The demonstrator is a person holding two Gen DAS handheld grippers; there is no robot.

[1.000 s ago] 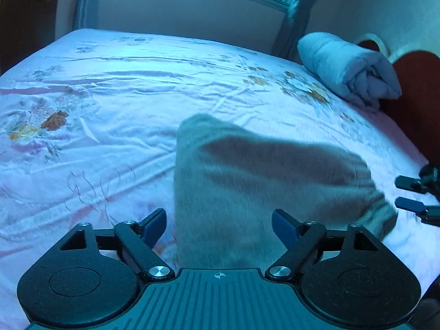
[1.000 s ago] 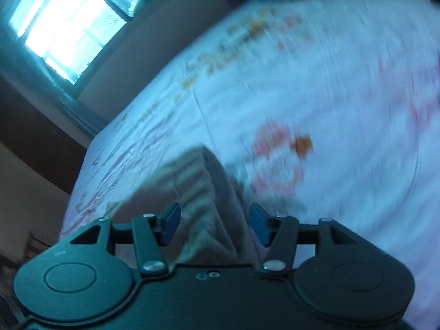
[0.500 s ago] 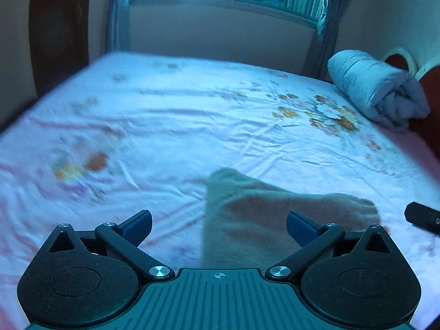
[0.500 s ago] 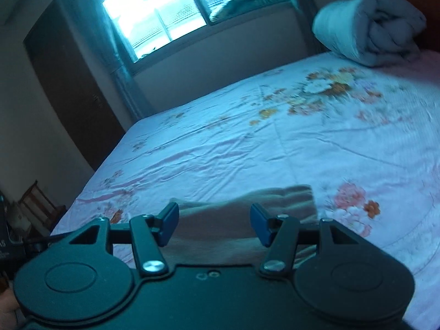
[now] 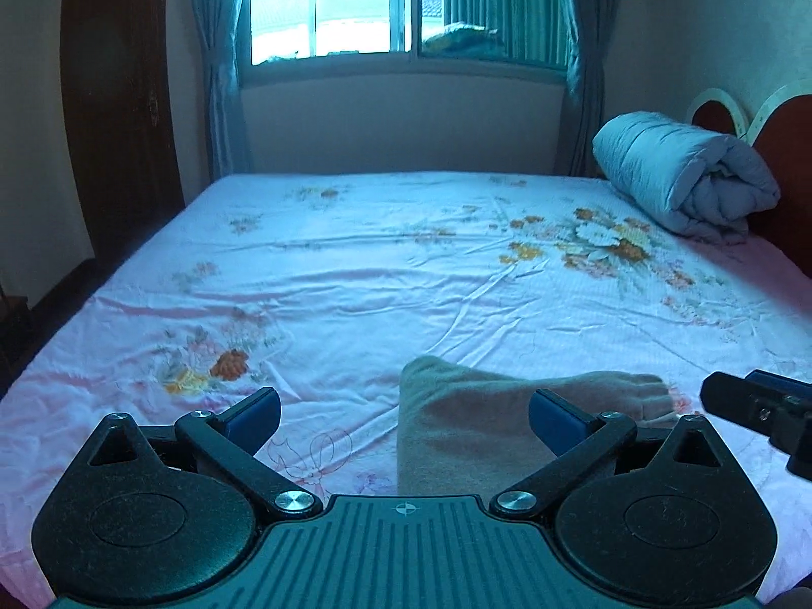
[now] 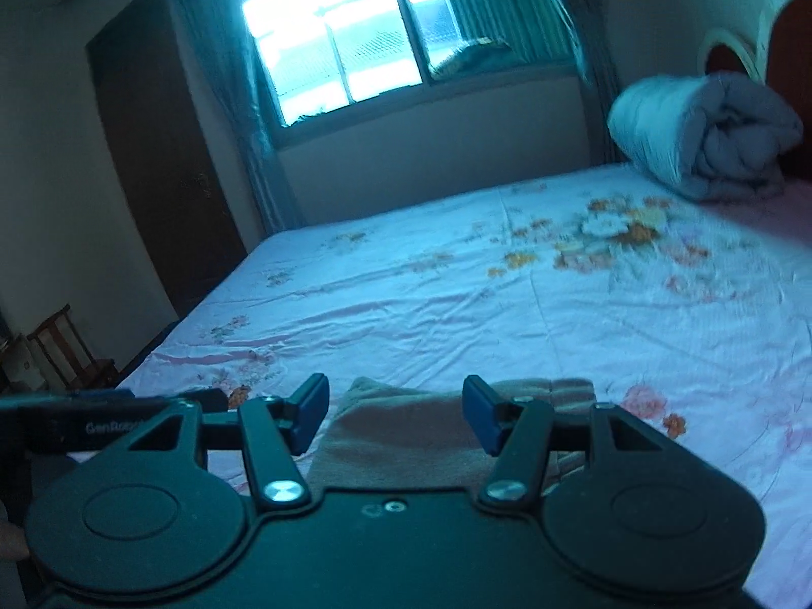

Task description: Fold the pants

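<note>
On the bed (image 5: 406,264), near its front edge and well apart from the rolled quilt (image 5: 680,177), the pants (image 5: 487,421) lay folded compactly. Both grippers hung above them, seemingly finished: left gripper (image 5: 403,413) jaws, just opened wide, and right gripper (image 6: 396,406) part-open, empty; both had lifted away.

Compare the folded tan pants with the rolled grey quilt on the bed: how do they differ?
The folded tan pants lie flat and low on the sheet; the rolled grey quilt is a thick, bulging roll. The pants sit at the near edge, close below both hand-held grippers; the quilt rests at the far right, against the red headboard. The pants look brownish, the quilt pale blue-grey. Both lie on the floral pink bedsheet, untouched by either gripper.
</note>
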